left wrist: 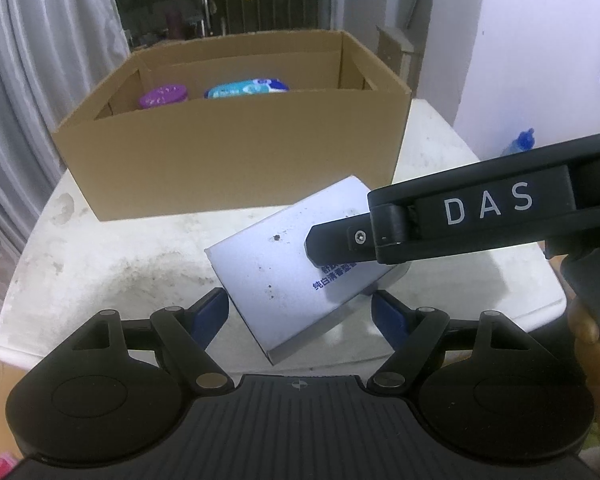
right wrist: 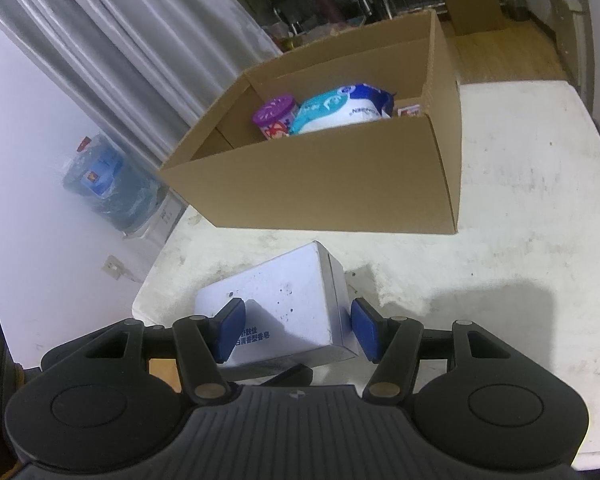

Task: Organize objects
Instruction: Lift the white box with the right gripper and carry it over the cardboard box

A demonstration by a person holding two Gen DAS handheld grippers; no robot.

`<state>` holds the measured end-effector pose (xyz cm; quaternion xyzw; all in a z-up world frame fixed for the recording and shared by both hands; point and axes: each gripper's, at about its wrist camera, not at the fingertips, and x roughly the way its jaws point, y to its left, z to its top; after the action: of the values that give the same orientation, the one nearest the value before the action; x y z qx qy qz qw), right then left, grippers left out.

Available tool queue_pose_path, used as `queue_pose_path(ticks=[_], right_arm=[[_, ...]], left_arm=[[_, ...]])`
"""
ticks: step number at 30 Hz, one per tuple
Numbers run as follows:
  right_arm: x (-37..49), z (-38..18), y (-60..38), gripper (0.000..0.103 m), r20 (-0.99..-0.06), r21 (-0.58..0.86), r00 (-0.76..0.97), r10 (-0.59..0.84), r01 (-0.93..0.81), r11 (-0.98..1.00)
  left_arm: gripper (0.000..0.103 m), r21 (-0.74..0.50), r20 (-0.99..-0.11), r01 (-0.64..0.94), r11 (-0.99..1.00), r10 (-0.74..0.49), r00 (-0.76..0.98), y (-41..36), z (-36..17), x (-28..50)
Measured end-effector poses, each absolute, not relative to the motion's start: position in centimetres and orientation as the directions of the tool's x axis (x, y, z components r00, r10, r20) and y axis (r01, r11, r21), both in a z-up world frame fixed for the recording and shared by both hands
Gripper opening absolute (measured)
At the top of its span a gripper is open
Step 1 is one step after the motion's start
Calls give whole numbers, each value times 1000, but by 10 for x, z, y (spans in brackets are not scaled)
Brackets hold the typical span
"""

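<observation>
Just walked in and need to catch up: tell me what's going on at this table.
A person is packing things into a cardboard box, working a pair of tongs in each hand. Both the left tongs and the right tongs straddle a white soap box, which looks slightly raised off the table. A purple jar and a blue pack are already inside.

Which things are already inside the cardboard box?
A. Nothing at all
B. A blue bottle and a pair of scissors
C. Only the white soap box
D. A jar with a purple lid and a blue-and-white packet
D: in the right wrist view the cardboard box holds a jar with a purple lid and a blue-and-white packet, while the white soap box is outside it, near the table.
</observation>
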<state>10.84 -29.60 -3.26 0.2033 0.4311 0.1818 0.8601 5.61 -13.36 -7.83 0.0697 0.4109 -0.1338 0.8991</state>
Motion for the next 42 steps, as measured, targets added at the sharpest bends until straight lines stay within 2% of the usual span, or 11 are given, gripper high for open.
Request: queue_pose_path(ticks=[27,42], right_arm=[[130,49,-275,63,-558,491,675,483,-202,848],[165,61,-278,63,-530,529,672,517,-215,821]], left_arm=[[78,58,-630,301,952,-199,751,-115,-3,71],[78,91,-622,283,955,-168,765,-118,6,103]])
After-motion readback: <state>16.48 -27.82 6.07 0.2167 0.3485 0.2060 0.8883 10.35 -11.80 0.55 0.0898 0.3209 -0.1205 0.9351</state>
